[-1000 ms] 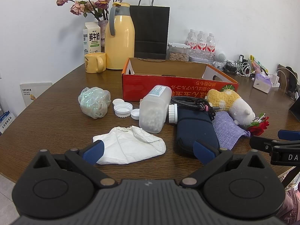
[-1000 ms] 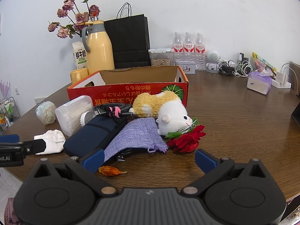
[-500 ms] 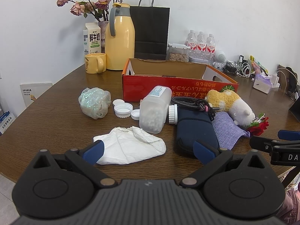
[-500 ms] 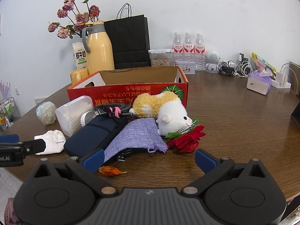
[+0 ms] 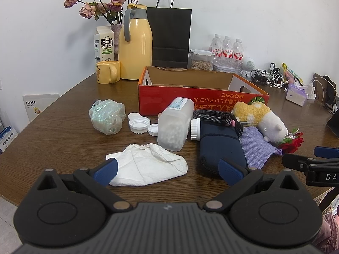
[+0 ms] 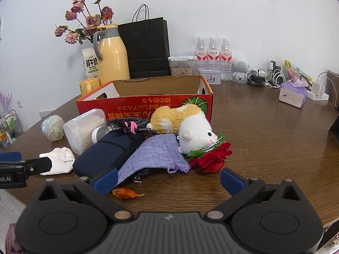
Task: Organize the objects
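Nothing moved across the last second: both views match the earlier ones, every object in place. Means organizing not yet begun, box still to fill.

Left gripper (image 5: 168, 169) hovering low at the near edge of the wooden table (image 5: 63, 139), jaws wide apart, empty, straddling the crumpled white tissue (image 5: 148, 165) and the near end of the navy pouch (image 5: 220, 146). Right gripper (image 6: 168, 178) likewise spread and empty, over the dried orange petal (image 6: 127, 193) near the same edge, lavender cloth bag (image 6: 156, 154) and red rose (image 6: 211, 158) just beyond.

Red cardboard box (image 5: 190, 99) open toward the middle of the table, apparently empty as far as seen. Clutter lined along its front wall: plush hamster (image 6: 186, 124), braided cable (image 5: 214, 116), tipped clear jar (image 5: 174, 124), loose white caps (image 5: 139, 124), crumpled plastic bag (image 5: 107, 116).

Likely first pick: tissue for the left, rose or cloth bag for the right.
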`<state>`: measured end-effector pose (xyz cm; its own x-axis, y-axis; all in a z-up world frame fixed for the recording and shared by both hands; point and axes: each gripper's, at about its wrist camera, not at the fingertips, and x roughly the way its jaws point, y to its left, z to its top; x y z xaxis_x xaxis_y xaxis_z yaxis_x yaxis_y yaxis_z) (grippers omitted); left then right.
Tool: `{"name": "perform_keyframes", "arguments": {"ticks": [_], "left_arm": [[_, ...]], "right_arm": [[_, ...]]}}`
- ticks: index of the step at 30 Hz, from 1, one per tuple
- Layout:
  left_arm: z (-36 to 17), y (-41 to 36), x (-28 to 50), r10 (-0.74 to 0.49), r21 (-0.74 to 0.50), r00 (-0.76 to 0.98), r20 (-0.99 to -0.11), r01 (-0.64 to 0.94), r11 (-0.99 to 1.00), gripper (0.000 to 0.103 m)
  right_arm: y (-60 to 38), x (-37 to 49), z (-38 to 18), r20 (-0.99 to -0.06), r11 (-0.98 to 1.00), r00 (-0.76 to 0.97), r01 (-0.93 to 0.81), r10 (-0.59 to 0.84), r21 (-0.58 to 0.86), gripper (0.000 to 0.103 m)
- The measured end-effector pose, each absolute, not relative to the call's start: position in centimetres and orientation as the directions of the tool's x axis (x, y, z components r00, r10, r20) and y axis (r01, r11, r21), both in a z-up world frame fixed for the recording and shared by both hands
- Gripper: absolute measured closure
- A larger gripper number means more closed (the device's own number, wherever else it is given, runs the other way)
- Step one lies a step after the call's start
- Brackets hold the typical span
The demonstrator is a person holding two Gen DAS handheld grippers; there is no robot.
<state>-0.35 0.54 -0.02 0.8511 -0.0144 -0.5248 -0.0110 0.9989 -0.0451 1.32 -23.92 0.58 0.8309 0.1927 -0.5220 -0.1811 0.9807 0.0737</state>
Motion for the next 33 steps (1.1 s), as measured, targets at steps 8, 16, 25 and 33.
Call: {"name": "perform_keyframes", "arguments": {"ticks": [8,16,25,33], "left_arm": [[0.0,0.5,-0.3,-0.015,-0.045,0.852,-0.524,-0.011,0.999,0.0],[0.2,0.8,-0.4,-0.014,-0.049,0.847,-0.531,-0.014,0.999,0.0],[-0.6,1.4,0.5,0.007,-0.053,0.833,-0.553,-0.043,0.998,0.0],[-1.7,2.6,1.4,0.042,-0.05,0.816,-0.577,-0.087,0.995,0.0]], "right_arm": [[-23.8,1.5,0.4,-0.522,0.981,0.831,-0.181,0.193,0.074,0.0],[-23.8,1.5,0.3,-0.526,0.98,0.828,-0.181,0.194,0.076,0.0],[-23.7,1.9,0.0,-0.537,0.977,0.818,-0.198,0.206,0.073,0.0],[-21.7,2.5,-1.5,-0.576,0.955,0.771,-0.288,0.271,0.064,0.014]]}}
